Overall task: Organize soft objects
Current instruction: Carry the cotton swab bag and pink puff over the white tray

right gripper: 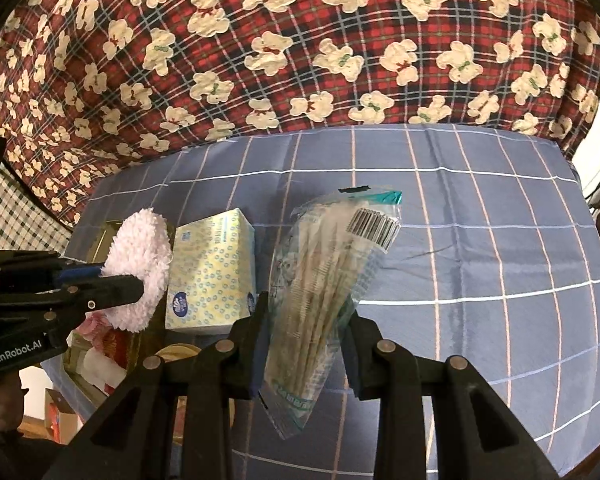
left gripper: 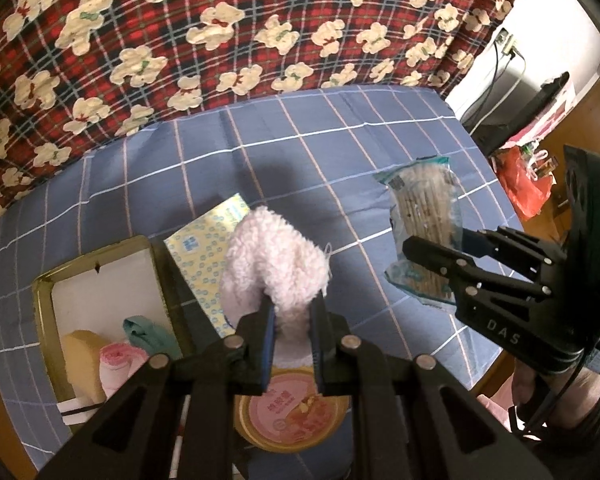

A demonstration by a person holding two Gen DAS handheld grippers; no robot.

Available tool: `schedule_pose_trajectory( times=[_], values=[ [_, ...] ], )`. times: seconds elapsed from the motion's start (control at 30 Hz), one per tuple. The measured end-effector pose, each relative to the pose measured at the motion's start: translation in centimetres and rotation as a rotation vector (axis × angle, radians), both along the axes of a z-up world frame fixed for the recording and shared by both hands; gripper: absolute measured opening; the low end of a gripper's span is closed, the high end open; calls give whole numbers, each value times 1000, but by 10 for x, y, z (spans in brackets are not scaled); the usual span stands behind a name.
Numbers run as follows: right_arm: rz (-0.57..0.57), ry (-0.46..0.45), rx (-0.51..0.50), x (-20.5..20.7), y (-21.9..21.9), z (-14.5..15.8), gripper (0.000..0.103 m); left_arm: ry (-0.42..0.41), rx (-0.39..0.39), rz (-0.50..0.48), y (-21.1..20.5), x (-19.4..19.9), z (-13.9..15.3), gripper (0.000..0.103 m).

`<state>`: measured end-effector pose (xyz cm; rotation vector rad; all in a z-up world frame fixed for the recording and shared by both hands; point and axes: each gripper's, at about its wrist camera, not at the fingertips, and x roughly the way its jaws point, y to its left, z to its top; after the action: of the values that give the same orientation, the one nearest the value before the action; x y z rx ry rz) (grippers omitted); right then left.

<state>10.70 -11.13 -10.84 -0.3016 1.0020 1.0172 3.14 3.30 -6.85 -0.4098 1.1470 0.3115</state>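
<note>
With the left claw (left gripper: 293,320) clamped on the fluffy pink pad (left gripper: 275,268) and the right claw (right gripper: 304,344) gripping the swab packet (right gripper: 328,280), both are lifted above the worktop (right gripper: 480,240), apparently mid-carry, and next need lowering into the open tin (left gripper: 43,312) at near left.

"DAS" marks right tongs (left gripper: 456,246); "GenRobot.AI" marks left tongs (right gripper: 139,280).

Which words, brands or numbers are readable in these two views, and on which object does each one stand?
"DAS": on the body of the right gripper.
"GenRobot.AI": on the body of the left gripper.
Barcode on the clear packet of swabs: digits too small to read; its green print is blurred.
Round pink lid: characters blurred.
Tissue pack: blue logo and side print too small to read.
</note>
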Motion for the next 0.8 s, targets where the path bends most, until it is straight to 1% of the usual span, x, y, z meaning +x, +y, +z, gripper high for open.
schedule_pose_trajectory(
  times=[0.8],
  values=[
    [77, -2, 2, -17, 37, 1, 34, 3, 0, 86, 27, -26, -1, 13]
  ],
)
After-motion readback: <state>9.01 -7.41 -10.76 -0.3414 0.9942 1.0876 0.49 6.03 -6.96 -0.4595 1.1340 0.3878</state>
